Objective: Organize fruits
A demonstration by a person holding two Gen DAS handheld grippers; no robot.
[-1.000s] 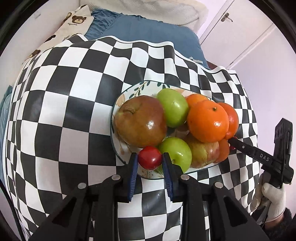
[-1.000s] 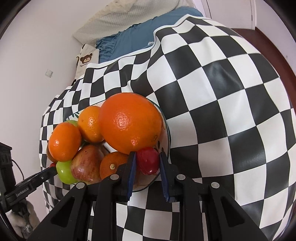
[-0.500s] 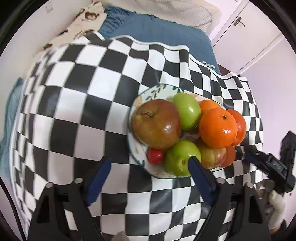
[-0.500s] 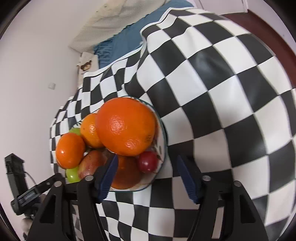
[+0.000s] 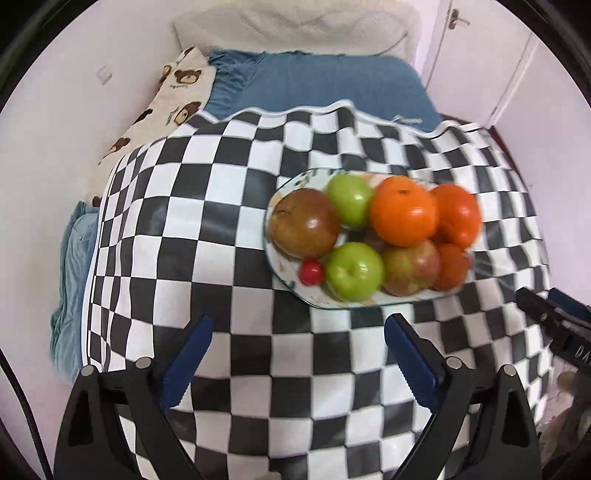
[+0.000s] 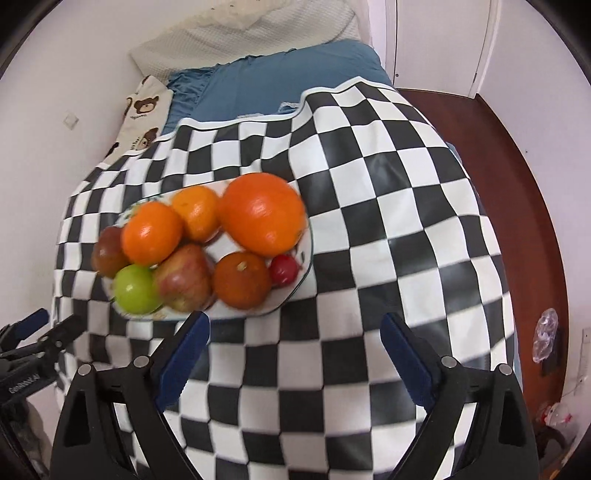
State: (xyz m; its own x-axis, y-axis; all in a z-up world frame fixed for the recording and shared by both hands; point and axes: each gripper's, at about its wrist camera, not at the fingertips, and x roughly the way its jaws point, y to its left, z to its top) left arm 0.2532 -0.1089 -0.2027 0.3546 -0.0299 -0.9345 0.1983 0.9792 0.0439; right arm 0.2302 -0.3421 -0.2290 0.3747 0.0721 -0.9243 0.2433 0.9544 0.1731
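Observation:
A patterned plate [image 5: 286, 282] on the checkered cloth holds a pile of fruit: a big red-brown apple [image 5: 303, 228], green apples [image 5: 354, 271], oranges [image 5: 403, 210] and a small red fruit [image 5: 312, 272] at its near left rim. In the right wrist view the plate [image 6: 295, 291] shows a large orange [image 6: 264, 215] and another small red fruit [image 6: 283, 269] at its right rim. My left gripper [image 5: 297, 347] is open and empty, a short way back from the plate. My right gripper [image 6: 295, 343] is open and empty, just short of the plate's near edge.
The black-and-white checkered cloth [image 5: 221, 229] covers a bed. A blue quilt [image 5: 314, 85], a white pillow [image 5: 295, 29] and a bear-print cloth [image 5: 173, 96] lie beyond it. Brown floor [image 6: 517, 166] lies to the right. White doors [image 5: 480, 55] stand at the far right.
Both grippers were shut on small red fruits at the plate's rim. They opened, left the fruits on the plate, and drew back and up from it.

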